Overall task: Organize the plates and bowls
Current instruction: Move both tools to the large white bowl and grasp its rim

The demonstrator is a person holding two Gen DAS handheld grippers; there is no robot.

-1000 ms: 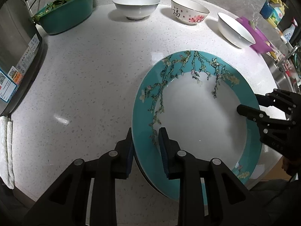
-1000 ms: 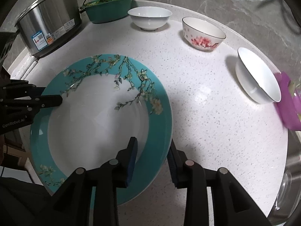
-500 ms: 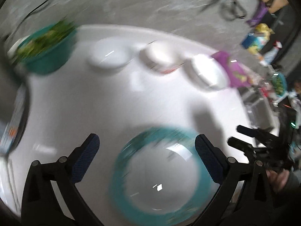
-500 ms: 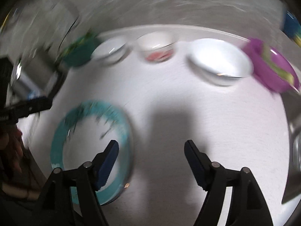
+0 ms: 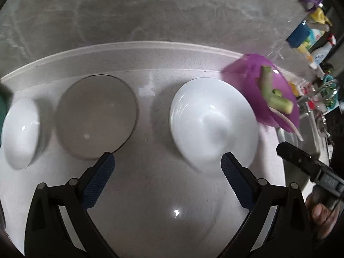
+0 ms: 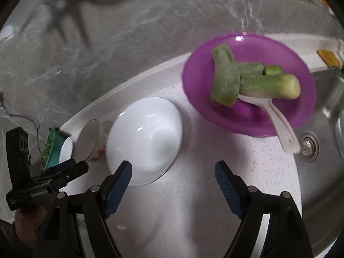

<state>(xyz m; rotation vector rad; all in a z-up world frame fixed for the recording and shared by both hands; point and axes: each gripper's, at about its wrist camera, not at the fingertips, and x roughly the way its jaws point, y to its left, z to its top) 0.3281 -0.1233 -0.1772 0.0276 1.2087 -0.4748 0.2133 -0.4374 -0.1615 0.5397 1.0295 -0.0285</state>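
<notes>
Progress: early | left hand-held gripper point(image 5: 167, 165) and right hand-held gripper point(image 6: 173, 175) are being held wide, nothing gripped | three bowls are sitting unstacked on the surface point(image 5: 161, 193); nearest white bowl point(image 5: 212, 120) is being approached.

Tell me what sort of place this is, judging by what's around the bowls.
Most likely a home kitchen counter. A stainless sink with a drain sits at the edge of the pale speckled counter, a purple plate holds cut green vegetables, and white bowls stand in a row before a grey marbled wall.

Grey marble wall point(image 5: 129, 10), white speckled counter point(image 5: 163, 193), steel sink point(image 6: 322, 150)
</notes>
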